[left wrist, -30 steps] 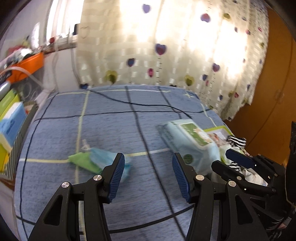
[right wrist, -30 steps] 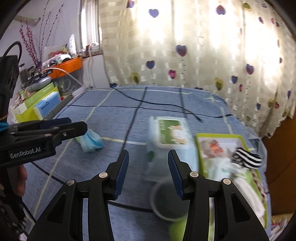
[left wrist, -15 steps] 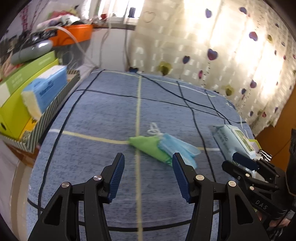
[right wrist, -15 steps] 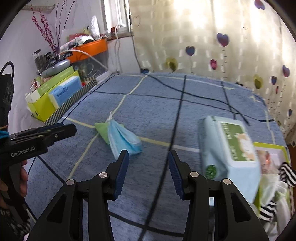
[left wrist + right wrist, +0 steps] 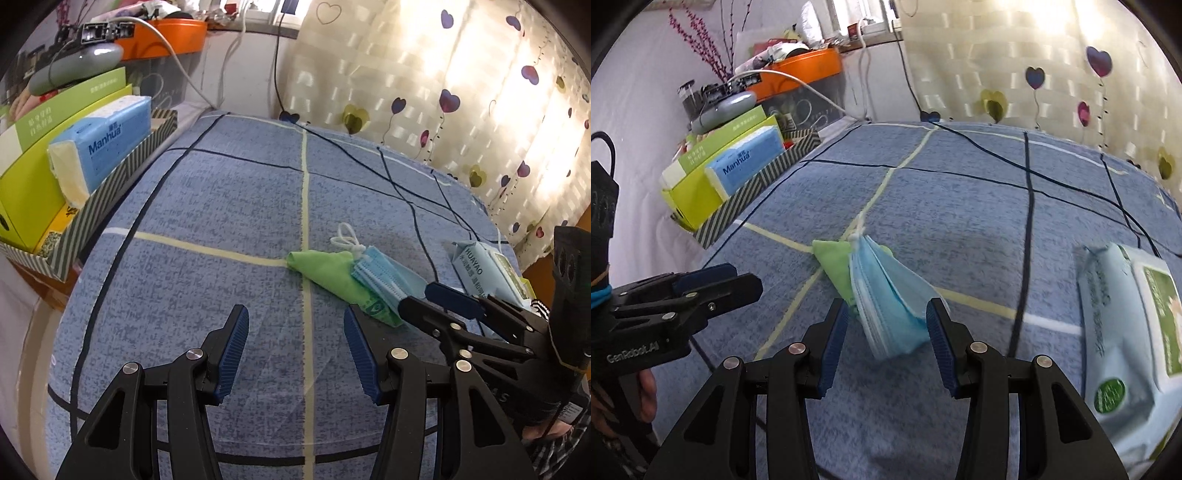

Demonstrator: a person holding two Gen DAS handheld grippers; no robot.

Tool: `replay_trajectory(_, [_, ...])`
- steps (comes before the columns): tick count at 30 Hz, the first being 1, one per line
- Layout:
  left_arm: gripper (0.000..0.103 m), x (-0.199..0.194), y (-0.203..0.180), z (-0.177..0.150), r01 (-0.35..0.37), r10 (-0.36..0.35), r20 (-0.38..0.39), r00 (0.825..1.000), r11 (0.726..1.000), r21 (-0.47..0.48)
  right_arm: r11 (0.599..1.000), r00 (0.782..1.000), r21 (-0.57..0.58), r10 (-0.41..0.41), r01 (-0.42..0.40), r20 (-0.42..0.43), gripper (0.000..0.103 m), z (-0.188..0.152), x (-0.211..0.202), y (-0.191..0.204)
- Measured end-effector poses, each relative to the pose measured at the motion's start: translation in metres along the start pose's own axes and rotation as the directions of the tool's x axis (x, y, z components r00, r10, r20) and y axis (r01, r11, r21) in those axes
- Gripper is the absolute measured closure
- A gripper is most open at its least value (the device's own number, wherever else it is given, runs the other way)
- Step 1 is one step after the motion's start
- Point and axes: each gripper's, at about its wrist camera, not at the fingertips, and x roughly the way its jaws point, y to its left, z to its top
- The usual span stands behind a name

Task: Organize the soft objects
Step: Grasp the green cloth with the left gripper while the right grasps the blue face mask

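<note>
A stack of blue face masks (image 5: 890,295) with white ear loops lies on the blue checked bedspread (image 5: 979,221), resting on a green folded cloth (image 5: 834,262). My right gripper (image 5: 886,314) is open, and the near end of the masks sits between its fingers with no pad pressing on it. In the left wrist view the masks (image 5: 384,277) and green cloth (image 5: 325,269) lie ahead to the right. My left gripper (image 5: 295,321) is open over bare bedspread, left of the pile. A wet-wipes pack (image 5: 1137,317) lies to the right.
A striped box (image 5: 110,195) holding a blue tissue pack (image 5: 107,140) and green cartons stands off the bed's left edge. A black cable (image 5: 351,155) runs across the far bedspread. A heart-print curtain (image 5: 461,92) hangs behind. A hand (image 5: 646,387) holds the left gripper.
Both views swung left from the wipes pack to the masks, and both grippers sank closer to the bed. The masks now sit between the right fingers. Neither jaw width changed.
</note>
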Motion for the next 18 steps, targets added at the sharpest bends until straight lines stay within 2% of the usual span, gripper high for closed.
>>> replay_trajectory(8, [0.050, 0.007, 0.001, 0.001, 0.004, -0.004, -0.015, 1.000, 1.000, -0.002, 0.997, 0.998, -0.049, -0.053, 0.052, -0.020, 0.057, 0.007, 0.018, 0.001])
replay_trajectory(18, [0.050, 0.017, -0.003, 0.005, 0.012, -0.012, -0.034, 0.999, 1.000, 0.005, 0.997, 0.997, 0.011, -0.072, 0.072, -0.021, 0.057, 0.011, 0.022, -0.013])
